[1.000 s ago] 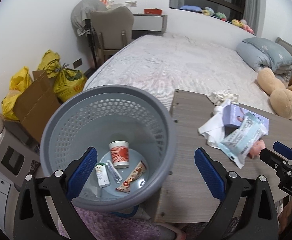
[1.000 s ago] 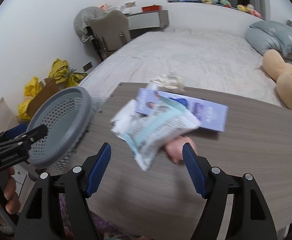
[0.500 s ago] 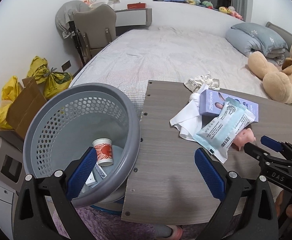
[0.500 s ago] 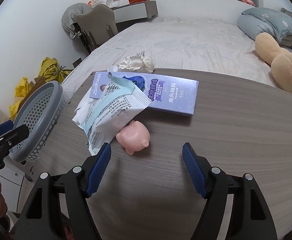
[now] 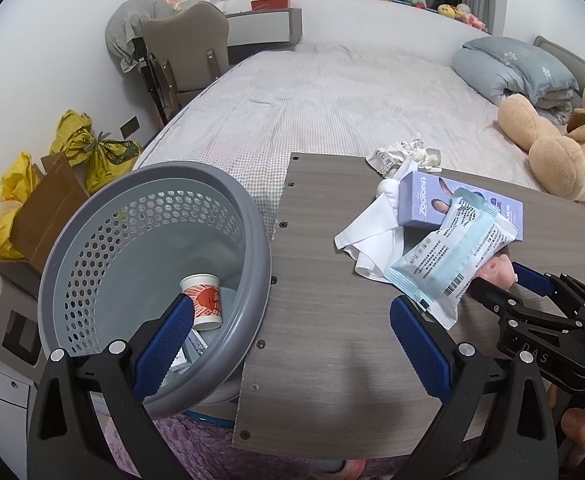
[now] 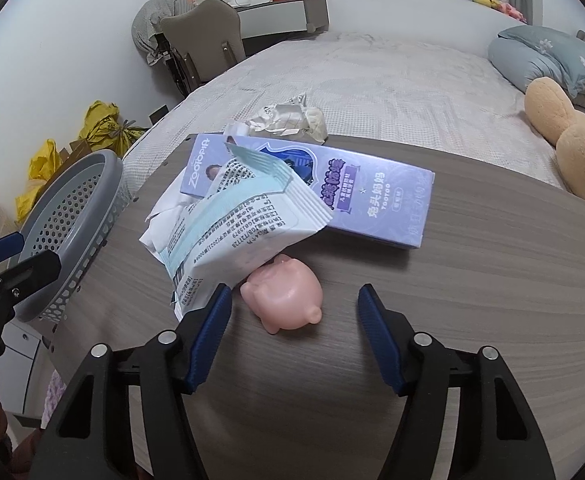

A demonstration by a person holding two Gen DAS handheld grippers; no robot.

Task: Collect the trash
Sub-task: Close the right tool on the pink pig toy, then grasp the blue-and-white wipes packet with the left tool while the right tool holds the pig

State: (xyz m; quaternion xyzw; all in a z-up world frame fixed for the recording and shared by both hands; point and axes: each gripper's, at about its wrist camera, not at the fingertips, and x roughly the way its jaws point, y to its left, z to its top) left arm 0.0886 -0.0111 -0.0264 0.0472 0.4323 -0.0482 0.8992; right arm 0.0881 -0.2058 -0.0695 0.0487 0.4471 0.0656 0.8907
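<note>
Trash lies in a heap on the wooden table point(image 6: 492, 300): a white-and-blue wipes packet point(image 6: 236, 232) rests partly on a purple box point(image 6: 372, 196), with a little pink pig toy point(image 6: 282, 296) touching the packet's edge. The right gripper point(image 6: 292, 328) is low over the table, tongs spread, with the pig just ahead between them. The left gripper point(image 5: 288, 344) points between the table edge and the gray trash basket point(image 5: 92, 240), tongs spread too. A paper cup point(image 5: 204, 300) lies inside the basket.

Both wrist cameras look low and close across the wooden table point(image 5: 332, 320) toward the bed point(image 6: 392, 80), sharing the purple box point(image 5: 424, 204) mid-frame.
</note>
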